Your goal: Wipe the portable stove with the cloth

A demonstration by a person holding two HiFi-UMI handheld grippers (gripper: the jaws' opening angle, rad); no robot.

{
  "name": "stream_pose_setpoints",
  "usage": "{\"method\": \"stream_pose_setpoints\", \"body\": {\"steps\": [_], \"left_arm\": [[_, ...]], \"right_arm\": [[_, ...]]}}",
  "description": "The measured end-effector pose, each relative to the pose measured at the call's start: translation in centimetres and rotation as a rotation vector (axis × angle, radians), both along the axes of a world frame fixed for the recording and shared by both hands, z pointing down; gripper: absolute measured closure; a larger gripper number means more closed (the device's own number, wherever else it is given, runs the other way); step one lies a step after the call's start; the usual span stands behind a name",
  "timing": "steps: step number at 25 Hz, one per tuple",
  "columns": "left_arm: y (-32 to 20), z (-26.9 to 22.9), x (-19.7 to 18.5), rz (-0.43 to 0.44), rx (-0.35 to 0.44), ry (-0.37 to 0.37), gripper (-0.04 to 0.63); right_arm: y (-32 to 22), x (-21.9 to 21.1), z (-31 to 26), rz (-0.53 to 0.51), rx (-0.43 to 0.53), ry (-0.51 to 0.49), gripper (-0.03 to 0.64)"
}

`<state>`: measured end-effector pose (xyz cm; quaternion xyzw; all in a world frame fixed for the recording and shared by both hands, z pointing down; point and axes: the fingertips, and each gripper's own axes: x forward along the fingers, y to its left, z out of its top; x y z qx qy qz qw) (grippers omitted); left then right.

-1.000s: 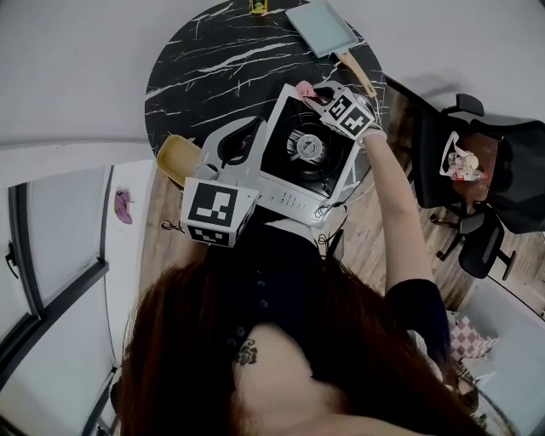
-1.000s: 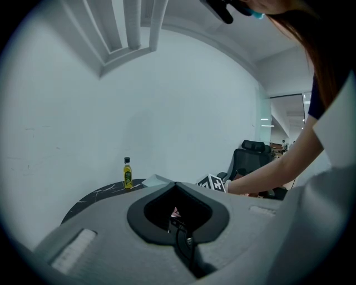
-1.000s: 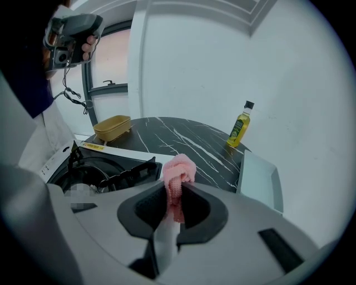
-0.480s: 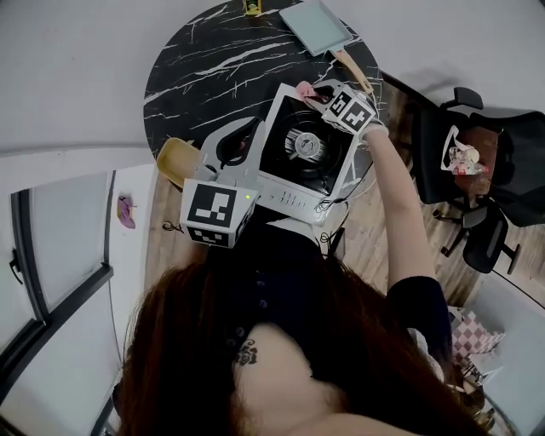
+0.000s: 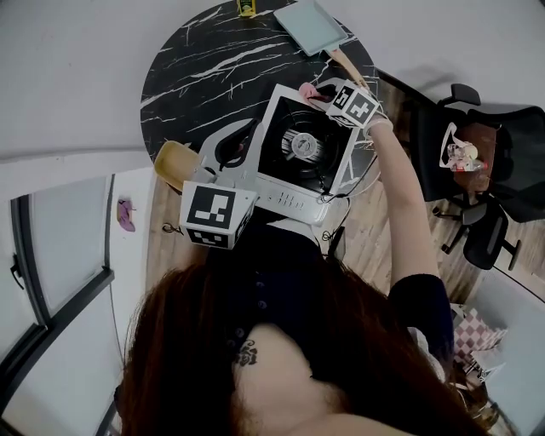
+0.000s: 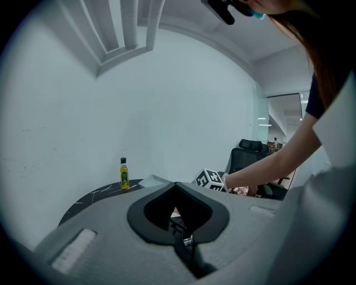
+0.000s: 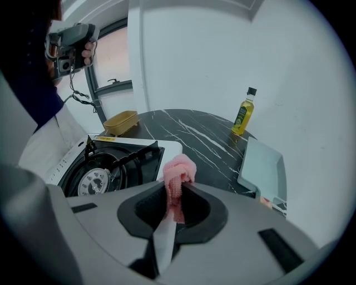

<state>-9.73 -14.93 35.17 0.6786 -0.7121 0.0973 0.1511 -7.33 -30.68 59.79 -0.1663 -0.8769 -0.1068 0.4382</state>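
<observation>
The white portable stove (image 5: 271, 182) with its black burner well sits at the near edge of the round black marble table (image 5: 204, 64). My right gripper (image 5: 319, 95) is shut on a pink cloth (image 7: 178, 171), which hangs at the stove's far corner (image 7: 167, 148). In the head view the cloth (image 5: 306, 88) shows just beyond that corner. My left gripper (image 5: 243, 140) hovers over the stove's left side with its jaws shut and nothing between them. The burner (image 7: 93, 181) is in plain sight in the right gripper view.
A pale rectangular pan (image 5: 311, 25) with a wooden handle lies at the table's far side, beside a small oil bottle (image 7: 243, 113). A tan dish (image 5: 173, 159) sits left of the stove. Black office chairs (image 5: 477, 162) stand on the wood floor to the right.
My right gripper with the cloth has shifted slightly toward the far side along the stove's corner. The left gripper has hardly moved.
</observation>
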Motion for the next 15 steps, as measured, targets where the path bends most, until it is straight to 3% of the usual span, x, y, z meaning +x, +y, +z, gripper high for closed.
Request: {"method": "stream_pose_setpoints", "body": {"steps": [15], "left_arm": [[-0.7, 0.3, 1.5, 0.04, -0.006, 0.003, 0.584]], "right_arm": [[-2.4, 4.0, 0.4, 0.023, 0.023, 0.08, 0.56]]}}
